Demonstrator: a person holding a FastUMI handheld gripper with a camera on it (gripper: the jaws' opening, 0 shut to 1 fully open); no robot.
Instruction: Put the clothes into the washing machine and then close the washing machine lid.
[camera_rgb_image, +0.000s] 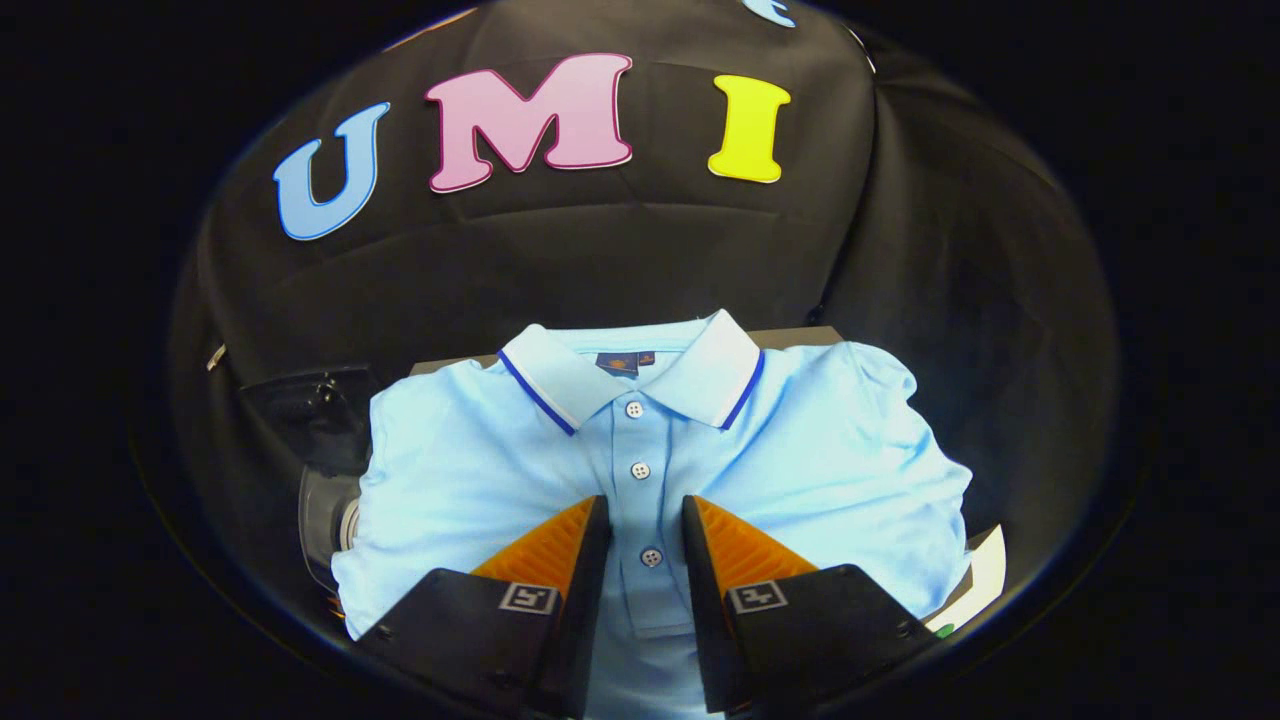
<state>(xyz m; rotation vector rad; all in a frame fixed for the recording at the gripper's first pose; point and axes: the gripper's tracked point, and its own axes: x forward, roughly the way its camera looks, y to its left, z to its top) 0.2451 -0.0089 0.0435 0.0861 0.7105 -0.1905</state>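
Pale-blue polo shirt (800, 450), folded flat on tabletop (790, 336), collar away (placket centred for pickup); gripper (646, 515) fingers parted above placket, grasping nothing yet.

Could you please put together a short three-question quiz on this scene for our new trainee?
1. True or false: the gripper is shut on the shirt.
2. Which part of the shirt lies between the fingers? A) a sleeve B) the buttoned front strip C) the collar
3. Fill in: the shirt lies spread flat, front side ____.

Key
1. False: the fingers stand apart, with a gap between them.
2. B: a button sits in that gap.
3. Up, with collar and buttons showing.
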